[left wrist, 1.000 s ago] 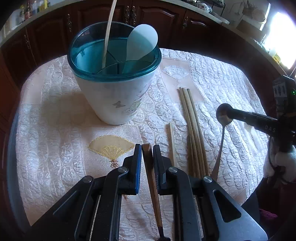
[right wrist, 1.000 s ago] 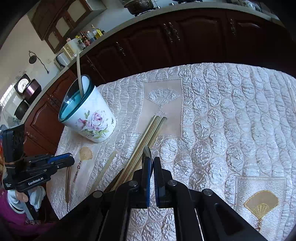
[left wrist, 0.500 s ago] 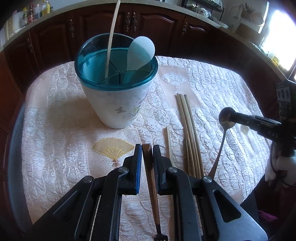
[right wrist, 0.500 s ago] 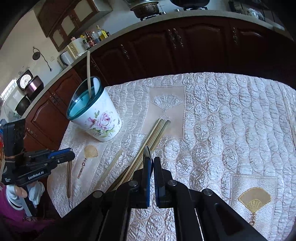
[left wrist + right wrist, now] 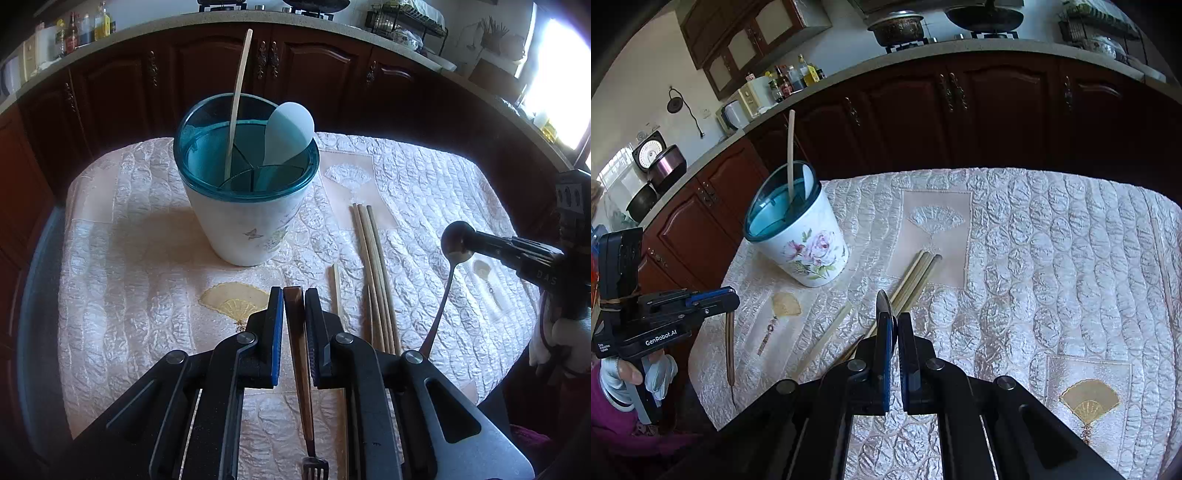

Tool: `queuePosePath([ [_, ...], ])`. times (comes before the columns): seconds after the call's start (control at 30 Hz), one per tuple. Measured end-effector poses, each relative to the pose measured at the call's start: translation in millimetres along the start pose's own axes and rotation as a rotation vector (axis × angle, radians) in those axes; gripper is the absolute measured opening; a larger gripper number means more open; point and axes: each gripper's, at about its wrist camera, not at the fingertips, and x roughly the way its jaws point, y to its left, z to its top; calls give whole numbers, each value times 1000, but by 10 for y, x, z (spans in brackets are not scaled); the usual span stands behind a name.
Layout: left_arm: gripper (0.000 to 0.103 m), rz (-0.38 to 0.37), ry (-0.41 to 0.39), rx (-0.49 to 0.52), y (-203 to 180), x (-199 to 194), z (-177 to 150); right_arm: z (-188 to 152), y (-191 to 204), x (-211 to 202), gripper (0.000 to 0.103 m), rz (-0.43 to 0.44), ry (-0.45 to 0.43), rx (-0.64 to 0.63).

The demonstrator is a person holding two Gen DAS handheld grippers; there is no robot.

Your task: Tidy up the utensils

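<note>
Left wrist view: holder (image 5: 245,221) contains stick and white spoon (image 5: 288,131); claws grip fork (image 5: 299,362), spoon.

The cream quilted tablecloth (image 5: 1052,258) is shiny, puckered cloth. The white flowered holder (image 5: 812,254) looks glossy, its teal rim (image 5: 207,192) translucent plastic. The pale chopsticks (image 5: 373,258) right of it are matt wood. The brown-handled fork (image 5: 301,369) has polished wood and metal tines.

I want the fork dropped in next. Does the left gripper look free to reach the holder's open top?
Probably yes. The left gripper holds the fork, and only bare cloth lies between it and the holder. A chopstick and white spoon already stand inside, but the front compartments look open.
</note>
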Motion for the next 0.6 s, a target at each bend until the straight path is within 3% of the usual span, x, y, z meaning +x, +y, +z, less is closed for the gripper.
queuePosePath([
  [0.6, 10, -36, -63, -58, 170, -375, 58, 119, 207, -154, 3, 12, -37, -28],
])
